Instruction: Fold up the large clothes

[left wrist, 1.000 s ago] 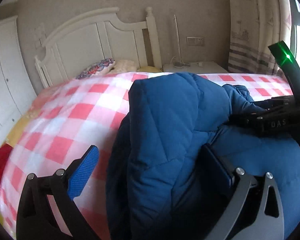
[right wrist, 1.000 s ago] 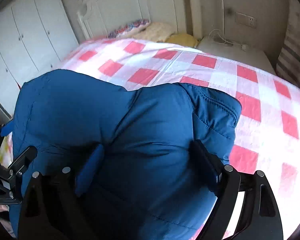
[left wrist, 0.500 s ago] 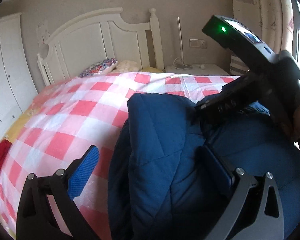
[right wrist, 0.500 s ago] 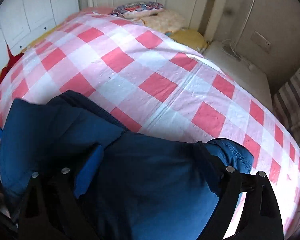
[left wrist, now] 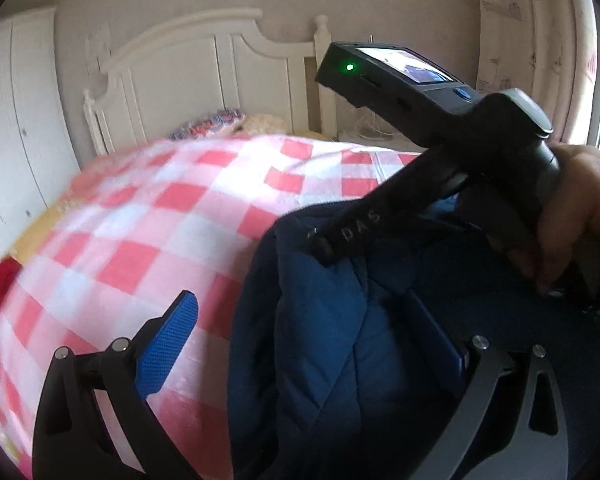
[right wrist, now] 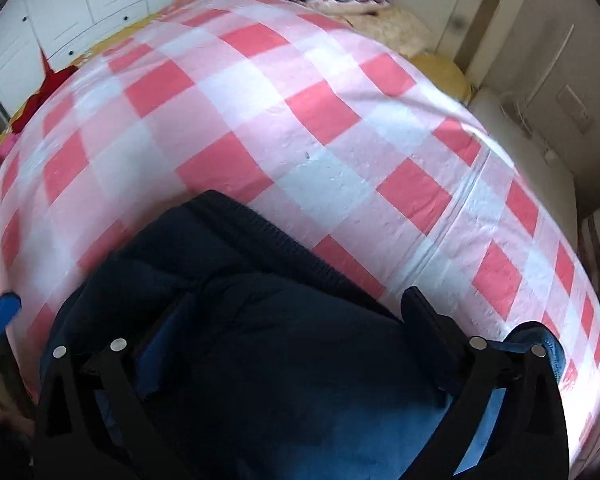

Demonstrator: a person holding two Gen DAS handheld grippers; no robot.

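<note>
A quilted blue padded jacket (left wrist: 364, 340) lies bunched at lower centre on the pink-checked bed (right wrist: 300, 140). Right gripper (right wrist: 300, 332) jaws have just been opening wide, straddling it; left gripper (left wrist: 312, 344) jaws wide, probably steadying the fold.

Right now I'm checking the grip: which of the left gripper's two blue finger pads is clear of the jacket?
The pad at the left of the left wrist view: it hangs over the pink checked bedspread, while the other pad is sunk into the blue jacket.

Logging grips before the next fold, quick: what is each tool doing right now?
Left tool: open, blue jacket bulging between its fingers.
Right tool: open over the jacket, jaws just widened.
</note>
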